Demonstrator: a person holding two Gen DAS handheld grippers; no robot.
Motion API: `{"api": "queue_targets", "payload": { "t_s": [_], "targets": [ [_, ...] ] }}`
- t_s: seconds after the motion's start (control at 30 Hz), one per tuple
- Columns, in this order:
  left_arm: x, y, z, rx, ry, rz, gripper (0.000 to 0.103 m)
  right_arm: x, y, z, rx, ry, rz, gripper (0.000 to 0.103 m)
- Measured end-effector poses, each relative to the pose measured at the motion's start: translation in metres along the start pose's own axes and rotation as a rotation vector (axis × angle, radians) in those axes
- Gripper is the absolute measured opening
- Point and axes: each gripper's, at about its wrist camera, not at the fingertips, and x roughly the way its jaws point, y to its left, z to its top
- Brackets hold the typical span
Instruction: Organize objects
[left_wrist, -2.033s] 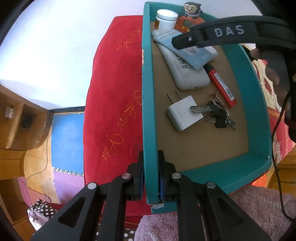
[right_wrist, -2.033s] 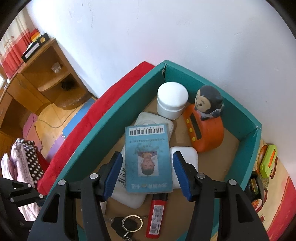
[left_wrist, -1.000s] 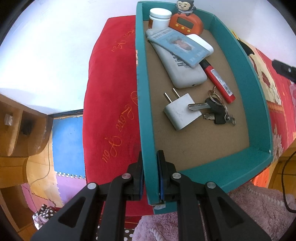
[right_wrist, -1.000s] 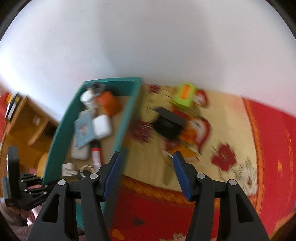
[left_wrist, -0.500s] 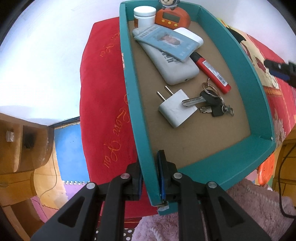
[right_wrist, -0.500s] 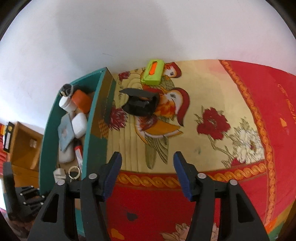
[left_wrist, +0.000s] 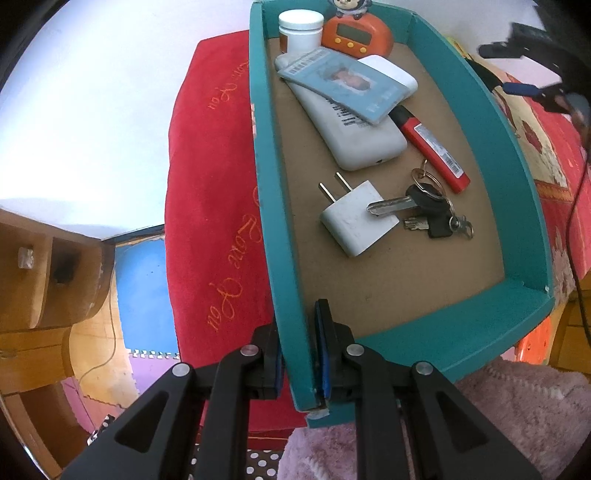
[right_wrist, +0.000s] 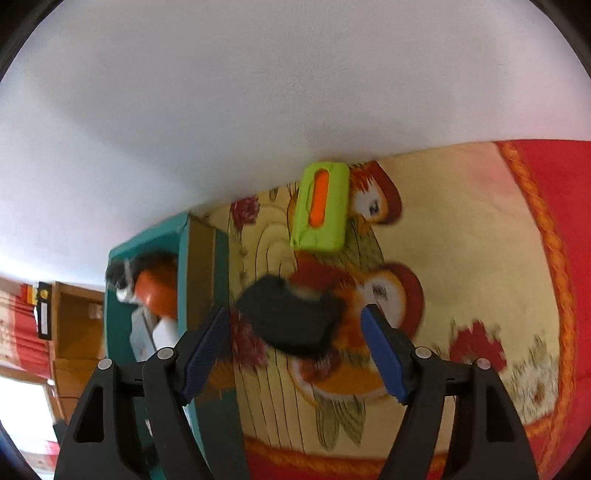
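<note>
While the left gripper (left_wrist: 297, 354) pinches the near corner wall of the teal box (left_wrist: 517, 155), its view shows a card, power bank, lighter, charger and keys (left_wrist: 428, 210) lying inside. Through the right wrist camera, the right gripper (right_wrist: 295, 354) is spread wide and empty, with the blurred black object (right_wrist: 291, 319) on the patterned blanket (right_wrist: 461, 258) straight ahead between its fingers, long axis crosswise; a green pack (right_wrist: 321, 206) lies beyond.
</note>
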Motion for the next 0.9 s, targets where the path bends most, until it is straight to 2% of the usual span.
{"api": "queue_targets", "payload": {
  "t_s": [0.17, 0.3, 0.63, 0.77, 0.9],
  "targets": [
    [0.001, 0.004, -0.003, -0.014, -0.003, 0.002, 0.013, 0.023, 0.007, 0.011, -0.04, 0.059, -0.027, 0.075],
    [0.0, 0.005, -0.001, -0.01, -0.001, -0.006, 0.013, 0.023, 0.011, 0.005, -0.043, 0.063, -0.004, 0.062],
    [-0.001, 0.006, -0.002, 0.0, 0.002, -0.011, 0.013, 0.0, 0.053, -0.052, -0.351, -0.028, -0.161, 0.058],
    [-0.001, 0.003, -0.002, 0.003, 0.001, -0.015, 0.013, 0.004, 0.061, -0.071, -0.398, -0.019, -0.177, 0.057],
    [0.006, 0.016, -0.003, -0.004, -0.002, -0.015, 0.013, 0.005, 0.065, -0.079, -0.4, -0.006, -0.156, 0.057]
  ]
}}
